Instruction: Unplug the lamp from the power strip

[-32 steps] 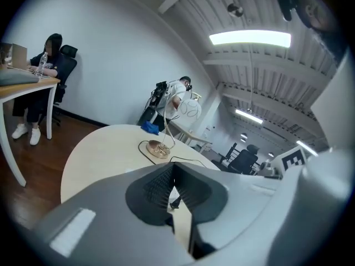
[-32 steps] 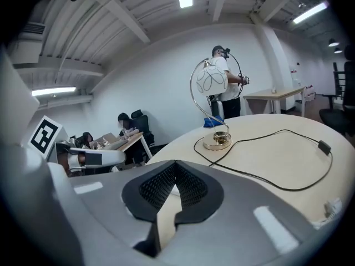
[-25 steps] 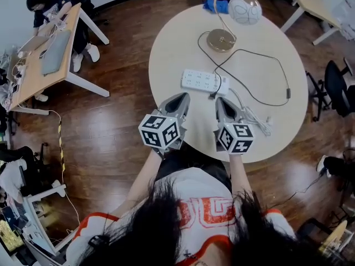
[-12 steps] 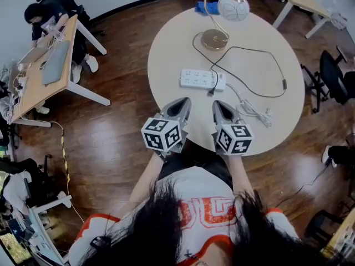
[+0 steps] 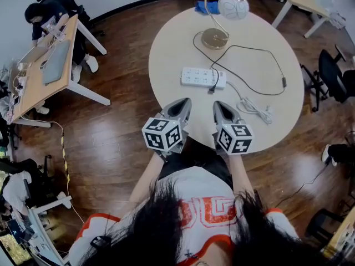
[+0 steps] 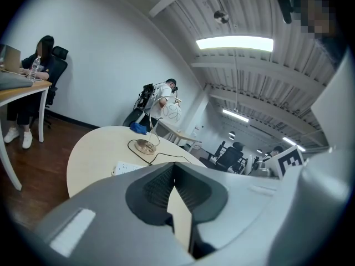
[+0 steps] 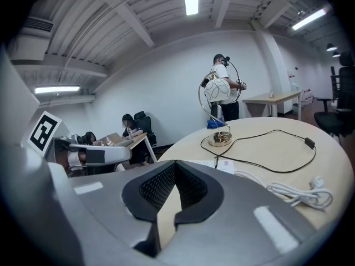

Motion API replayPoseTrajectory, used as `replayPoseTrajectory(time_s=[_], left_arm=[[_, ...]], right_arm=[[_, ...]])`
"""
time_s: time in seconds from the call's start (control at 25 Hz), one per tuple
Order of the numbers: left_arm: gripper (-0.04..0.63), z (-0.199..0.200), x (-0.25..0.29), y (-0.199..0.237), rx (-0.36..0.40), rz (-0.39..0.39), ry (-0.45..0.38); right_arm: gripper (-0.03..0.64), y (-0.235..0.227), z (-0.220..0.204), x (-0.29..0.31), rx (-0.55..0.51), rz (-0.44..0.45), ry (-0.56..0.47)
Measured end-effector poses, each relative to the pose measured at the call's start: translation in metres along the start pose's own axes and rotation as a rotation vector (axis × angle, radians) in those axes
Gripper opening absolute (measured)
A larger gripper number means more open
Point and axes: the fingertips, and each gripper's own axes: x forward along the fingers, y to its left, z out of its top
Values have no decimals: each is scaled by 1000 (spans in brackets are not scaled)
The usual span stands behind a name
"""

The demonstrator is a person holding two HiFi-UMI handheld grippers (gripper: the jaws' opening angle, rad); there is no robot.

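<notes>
On the round table (image 5: 166,49) a lamp stands at the far side, with a brass base (image 5: 214,38) and a white globe shade (image 5: 233,6). Its black cord (image 5: 260,91) loops right and comes back to a plug (image 5: 213,90) at the right end of the white power strip (image 5: 203,77). My left gripper (image 5: 178,105) and right gripper (image 5: 221,107) hover side by side over the near table edge, both shut and empty. The strip lies a short way beyond the tips. The right gripper view shows the strip (image 7: 224,165) and lamp base (image 7: 220,141) ahead of the right gripper (image 7: 175,165).
A coiled white cable (image 5: 252,108) lies right of the strip, close to my right gripper. A blue cloth (image 5: 203,7) sits behind the lamp. A desk (image 5: 44,54) with a seated person is at left, office chairs (image 5: 333,82) at right. A person (image 7: 224,87) stands beyond the table.
The head view has shifted, so the table's contents sit slightly higher in frame. Both grippers keep their places and stay shut.
</notes>
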Motion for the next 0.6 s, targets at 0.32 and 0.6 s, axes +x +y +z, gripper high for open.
replayPoseTrajectory(time_s=[0.32, 0.6], left_arm=[[0, 4, -4, 0, 11, 6, -14], [0, 5, -8, 4, 1, 19, -19]], right_arm=[[0, 2, 3, -3, -5, 1, -6], [0, 5, 2, -4, -8, 4, -3]])
